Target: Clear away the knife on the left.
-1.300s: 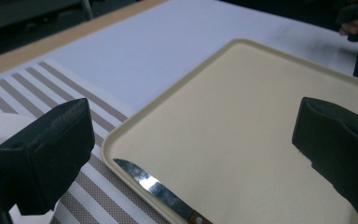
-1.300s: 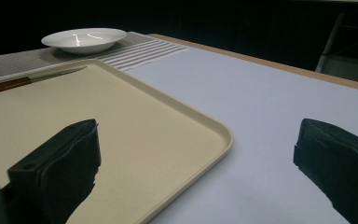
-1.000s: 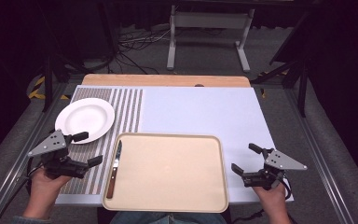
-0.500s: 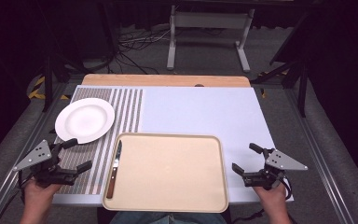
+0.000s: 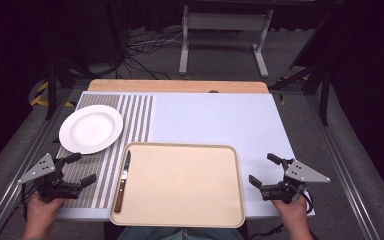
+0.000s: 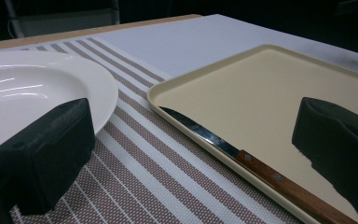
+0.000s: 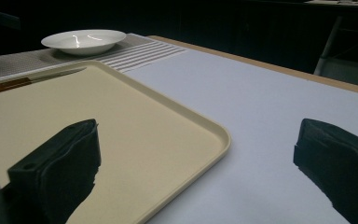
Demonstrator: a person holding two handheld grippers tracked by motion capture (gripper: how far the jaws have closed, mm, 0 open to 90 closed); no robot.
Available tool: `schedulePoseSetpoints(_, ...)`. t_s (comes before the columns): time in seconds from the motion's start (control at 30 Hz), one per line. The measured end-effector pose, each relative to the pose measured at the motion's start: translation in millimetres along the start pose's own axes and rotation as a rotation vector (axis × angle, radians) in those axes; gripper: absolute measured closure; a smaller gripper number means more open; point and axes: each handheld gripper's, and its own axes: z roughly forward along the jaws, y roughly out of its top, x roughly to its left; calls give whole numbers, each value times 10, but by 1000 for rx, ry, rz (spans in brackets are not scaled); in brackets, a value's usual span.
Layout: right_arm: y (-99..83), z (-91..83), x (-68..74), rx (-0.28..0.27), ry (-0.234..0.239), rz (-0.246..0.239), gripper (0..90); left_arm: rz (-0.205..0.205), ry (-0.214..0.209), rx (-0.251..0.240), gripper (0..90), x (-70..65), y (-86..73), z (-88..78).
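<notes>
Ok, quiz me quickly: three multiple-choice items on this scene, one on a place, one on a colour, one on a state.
1. Where does the knife lie?
A. On the plate
B. Along the left edge of the tray
C. On the bare mat

2. What colour is the plate?
A. White
B. Blue
C. Black

3. How do the jaws of the left gripper stand?
A. Shut on the knife
B. Shut on nothing
C. Open, holding nothing

Answers: 1 B, the knife rests inside the tray by its left rim. 2 A, the plate is plain white. 3 C, the left gripper view shows the jaws wide apart.
</notes>
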Motion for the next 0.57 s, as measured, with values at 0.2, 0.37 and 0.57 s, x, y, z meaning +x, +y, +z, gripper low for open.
schedulePoseSetpoints(0.2, -4, -2, -9, 1, -1, 2, 10, 1, -3, 39, 3, -19, -8, 51)
schedulePoseSetpoints(0.37, -3, 5, -9, 4, 1, 1, 10, 1, 6, 35, 3, -12, -10, 35)
schedulePoseSetpoints(0.57, -6, 5, -10, 2, 3, 2, 10, 6, 16, 38, 3, -18, -1, 43)
